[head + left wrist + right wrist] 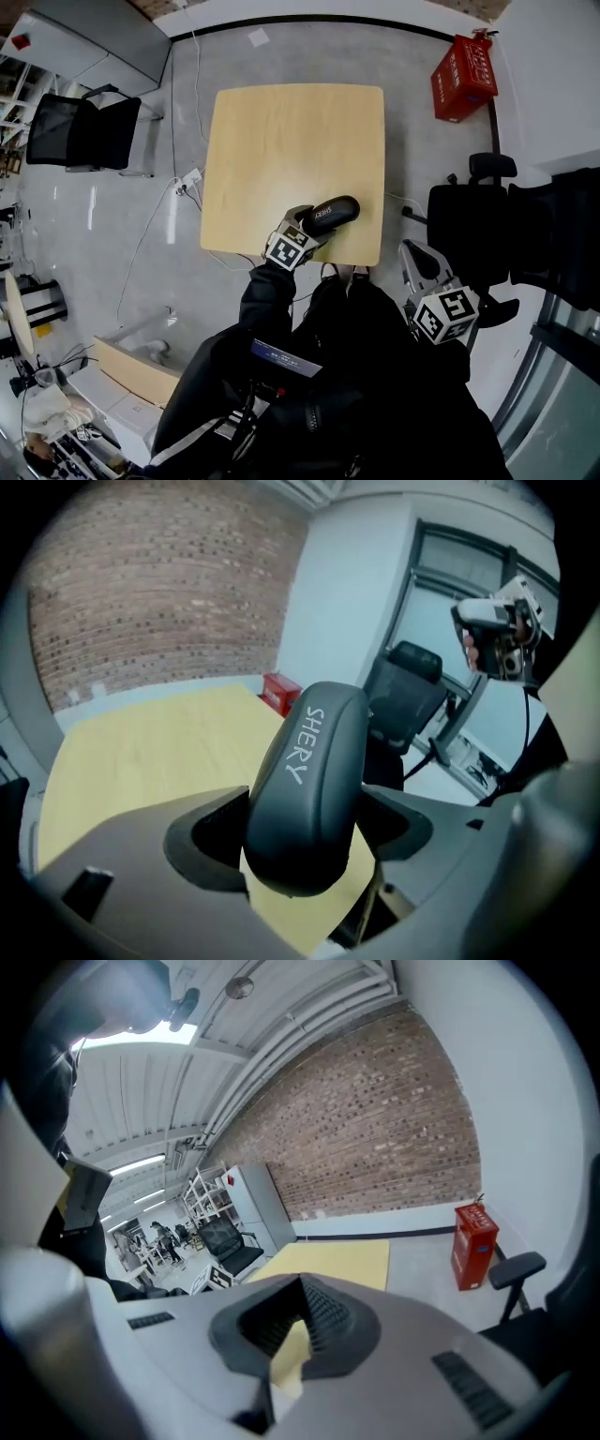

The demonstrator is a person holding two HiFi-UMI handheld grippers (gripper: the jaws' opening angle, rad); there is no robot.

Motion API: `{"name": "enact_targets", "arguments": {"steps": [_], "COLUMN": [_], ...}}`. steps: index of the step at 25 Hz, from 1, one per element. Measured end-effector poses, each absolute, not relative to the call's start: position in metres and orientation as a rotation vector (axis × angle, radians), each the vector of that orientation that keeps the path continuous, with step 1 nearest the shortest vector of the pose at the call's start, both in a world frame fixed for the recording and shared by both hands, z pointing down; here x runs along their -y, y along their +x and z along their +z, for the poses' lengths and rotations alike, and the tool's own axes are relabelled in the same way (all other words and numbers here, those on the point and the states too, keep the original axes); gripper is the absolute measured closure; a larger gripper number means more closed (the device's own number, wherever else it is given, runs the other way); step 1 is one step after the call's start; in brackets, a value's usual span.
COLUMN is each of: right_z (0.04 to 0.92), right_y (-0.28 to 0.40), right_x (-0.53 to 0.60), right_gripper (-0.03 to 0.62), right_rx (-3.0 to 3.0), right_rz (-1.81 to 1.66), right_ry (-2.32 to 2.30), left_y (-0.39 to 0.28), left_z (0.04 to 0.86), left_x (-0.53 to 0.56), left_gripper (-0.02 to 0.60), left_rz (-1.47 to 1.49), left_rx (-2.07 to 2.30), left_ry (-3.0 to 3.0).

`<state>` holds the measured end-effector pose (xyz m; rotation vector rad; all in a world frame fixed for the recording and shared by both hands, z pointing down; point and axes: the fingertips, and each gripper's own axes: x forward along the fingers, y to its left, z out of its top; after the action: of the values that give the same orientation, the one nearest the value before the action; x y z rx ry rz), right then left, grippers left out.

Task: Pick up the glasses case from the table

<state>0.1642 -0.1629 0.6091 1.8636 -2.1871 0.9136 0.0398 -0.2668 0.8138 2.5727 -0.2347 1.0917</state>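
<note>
L claw (302, 834) gripped the glasses case (333, 214) at tabletop's (281, 131) near edge; R claw (292, 1330) closed, empty.

Black jacket (356, 375), black sleeve (267, 295), grey left tool (309, 228) and pale right tool (419, 265), each with a black-and-white marker cube (289, 248), ribbed dark pads (325, 1316).
</note>
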Motion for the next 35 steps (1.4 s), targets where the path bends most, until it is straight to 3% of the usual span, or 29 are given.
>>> {"name": "enact_targets", "arguments": {"steps": [7, 13, 25, 35], "right_z": [0.572, 0.538, 0.478, 0.435], "right_y": [0.142, 0.123, 0.114, 0.122], "right_x": [0.182, 0.208, 0.226, 0.234], "right_gripper": [0.591, 0.589, 0.590, 0.589], "right_rx": [2.314, 2.439, 2.566, 2.592], "right_rz": [0.800, 0.654, 0.460, 0.241], "right_ry": [1.814, 1.779, 1.795, 1.831], "left_y": [0.023, 0.004, -0.055, -0.042], "left_z": [0.689, 0.595, 0.489, 0.442], "left_x": [0.288, 0.298, 0.318, 0.300], "left_gripper": [0.215, 0.216, 0.218, 0.221], "left_rz": [0.605, 0.360, 0.169, 0.073], "left_rx": [0.526, 0.734, 1.111, 1.119], "left_ry": [2.631, 2.728, 2.721, 2.771]}}
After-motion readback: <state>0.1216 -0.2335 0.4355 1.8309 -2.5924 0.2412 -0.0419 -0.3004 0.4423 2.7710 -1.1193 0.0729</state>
